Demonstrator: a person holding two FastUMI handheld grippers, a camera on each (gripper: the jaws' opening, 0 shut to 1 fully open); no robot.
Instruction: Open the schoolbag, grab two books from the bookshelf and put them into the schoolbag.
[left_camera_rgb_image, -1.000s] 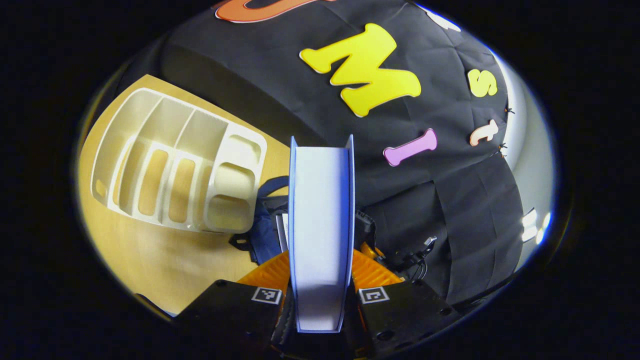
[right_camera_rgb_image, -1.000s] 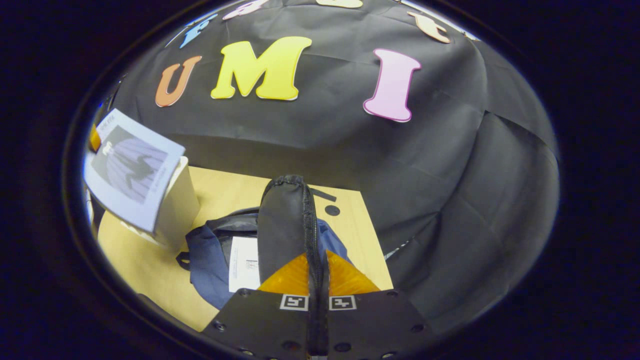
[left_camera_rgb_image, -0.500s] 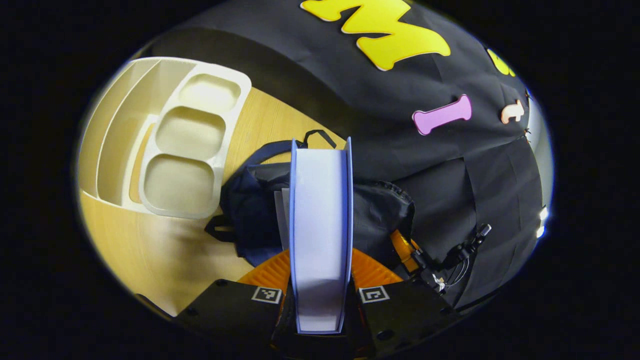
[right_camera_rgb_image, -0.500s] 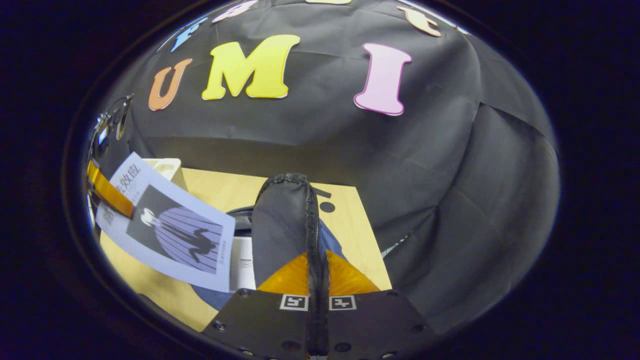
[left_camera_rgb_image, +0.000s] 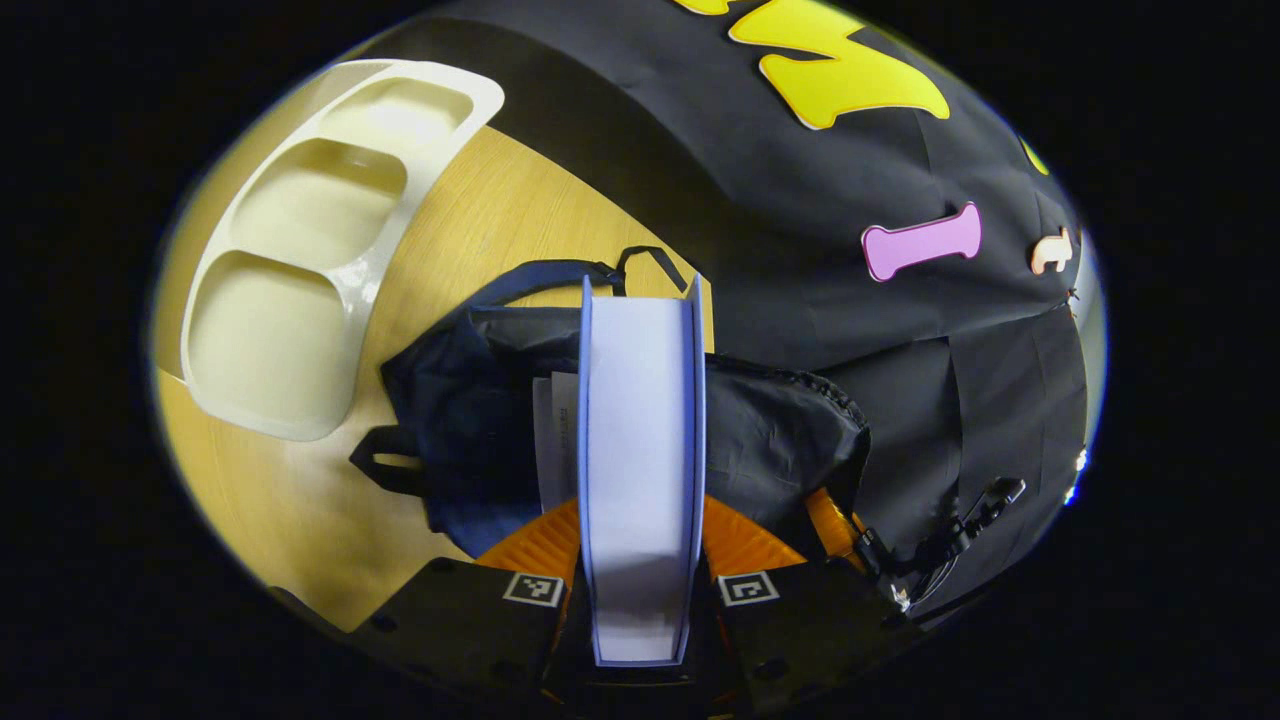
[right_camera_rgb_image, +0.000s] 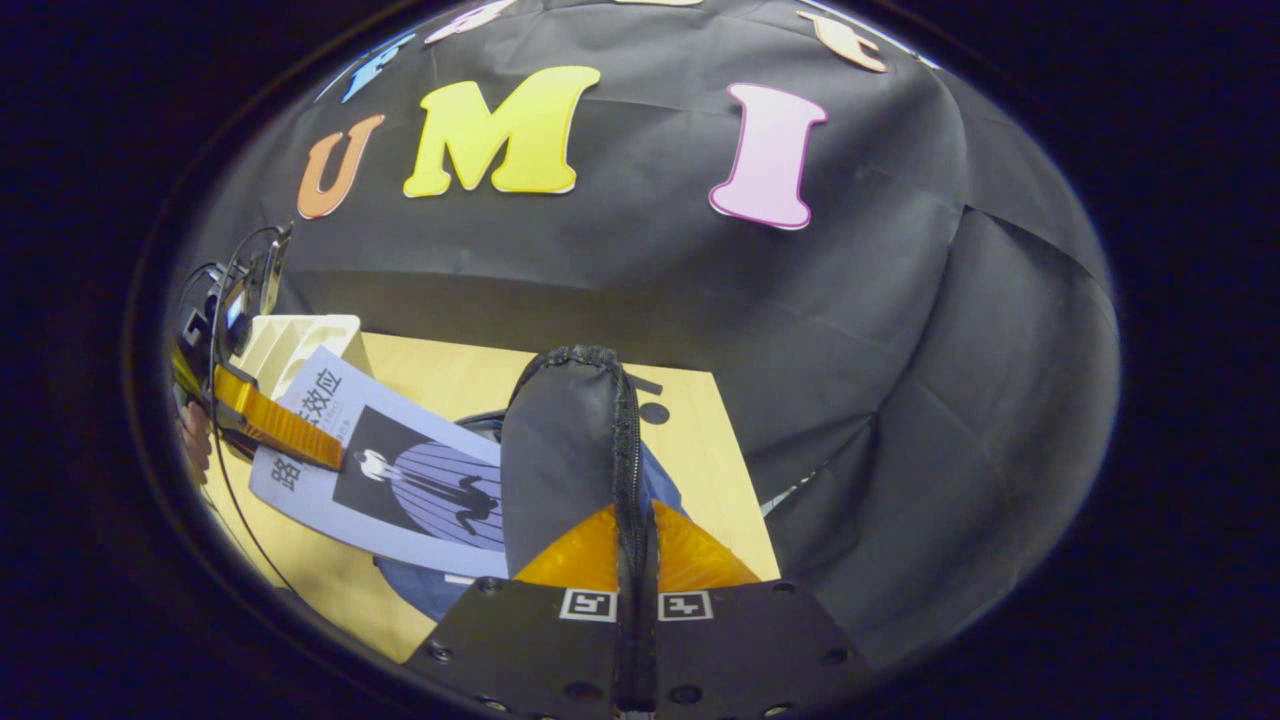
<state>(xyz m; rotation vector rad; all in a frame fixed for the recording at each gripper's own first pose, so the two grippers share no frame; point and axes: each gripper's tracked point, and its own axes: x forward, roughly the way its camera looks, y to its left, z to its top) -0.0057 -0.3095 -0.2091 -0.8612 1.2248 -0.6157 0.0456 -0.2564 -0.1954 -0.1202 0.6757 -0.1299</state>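
Left gripper view: book (left_camera_rgb_image: 640, 450) in claw (left_camera_rgb_image: 640, 560), over schoolbag (left_camera_rgb_image: 470, 420); bookshelf (left_camera_rgb_image: 300, 260) beside.

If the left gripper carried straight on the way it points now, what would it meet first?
Probably the open schoolbag: the left gripper holds a book aimed at its opening, where another book lies. Depth is uncertain.

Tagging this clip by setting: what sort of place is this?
Likely a staged recording booth rather than a real room: a black cloth wall backs a small wooden table holding a schoolbag and a white bookshelf.
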